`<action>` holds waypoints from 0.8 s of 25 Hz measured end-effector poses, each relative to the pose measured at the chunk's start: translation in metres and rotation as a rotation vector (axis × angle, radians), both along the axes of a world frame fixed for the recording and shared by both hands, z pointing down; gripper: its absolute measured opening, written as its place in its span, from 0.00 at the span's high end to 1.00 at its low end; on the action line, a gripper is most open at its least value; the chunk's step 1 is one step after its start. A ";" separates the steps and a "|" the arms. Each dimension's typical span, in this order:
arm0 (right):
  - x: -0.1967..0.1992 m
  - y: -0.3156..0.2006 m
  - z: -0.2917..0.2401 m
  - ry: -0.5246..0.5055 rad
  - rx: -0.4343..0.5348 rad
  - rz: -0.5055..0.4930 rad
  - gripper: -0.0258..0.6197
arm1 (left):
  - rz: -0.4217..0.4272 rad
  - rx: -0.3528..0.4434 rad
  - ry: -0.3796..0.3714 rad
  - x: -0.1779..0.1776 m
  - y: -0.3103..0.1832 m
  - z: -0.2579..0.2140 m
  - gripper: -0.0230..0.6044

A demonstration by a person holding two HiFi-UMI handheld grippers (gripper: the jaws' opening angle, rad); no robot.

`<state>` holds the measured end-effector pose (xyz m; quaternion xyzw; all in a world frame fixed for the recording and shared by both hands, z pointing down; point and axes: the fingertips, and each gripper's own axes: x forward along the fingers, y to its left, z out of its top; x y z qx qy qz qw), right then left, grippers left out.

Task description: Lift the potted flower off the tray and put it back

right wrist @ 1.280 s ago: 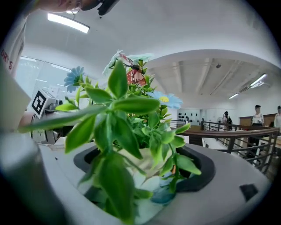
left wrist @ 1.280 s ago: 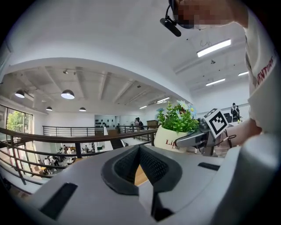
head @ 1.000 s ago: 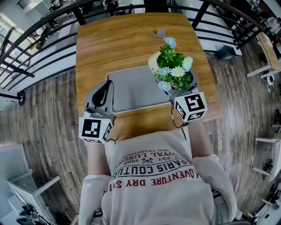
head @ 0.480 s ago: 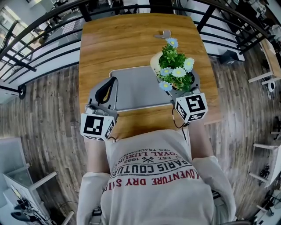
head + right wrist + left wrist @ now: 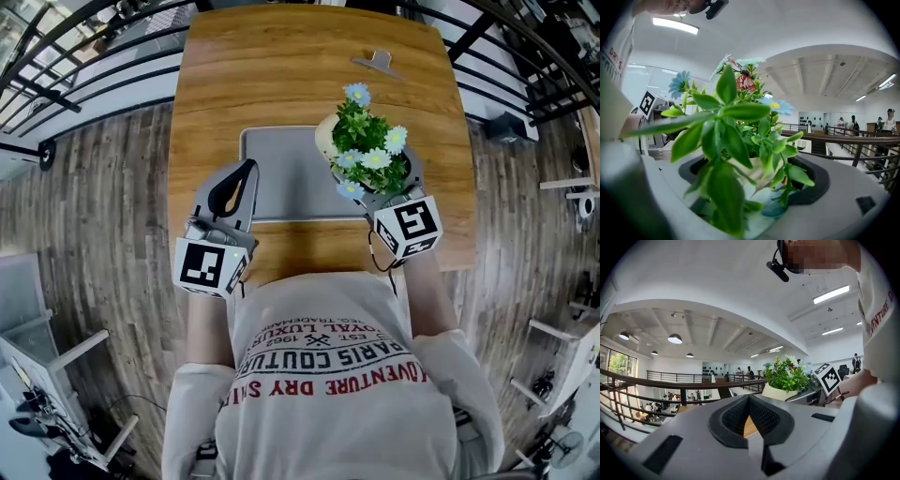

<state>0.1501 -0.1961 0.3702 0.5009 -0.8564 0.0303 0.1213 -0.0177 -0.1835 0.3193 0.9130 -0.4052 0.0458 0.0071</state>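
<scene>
Jaws of right gripper (image 5: 375,190) were clamped on potted flower (image 5: 367,148) over right edge of tray (image 5: 281,178), left gripper (image 5: 231,192) pressed closed and empty; set-down would need pot level, descent slow.

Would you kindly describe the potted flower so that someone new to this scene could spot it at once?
Start at the wooden table, then find the flat grey tray in its middle. At the tray's right edge, the right gripper holds the potted flower. Nothing else here has a cream pot, green leaves and pale blue and white blooms.
</scene>
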 end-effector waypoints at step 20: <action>-0.052 -0.024 0.159 0.087 -0.261 -0.382 0.23 | -0.238 -0.220 0.009 -0.010 -0.003 0.091 0.94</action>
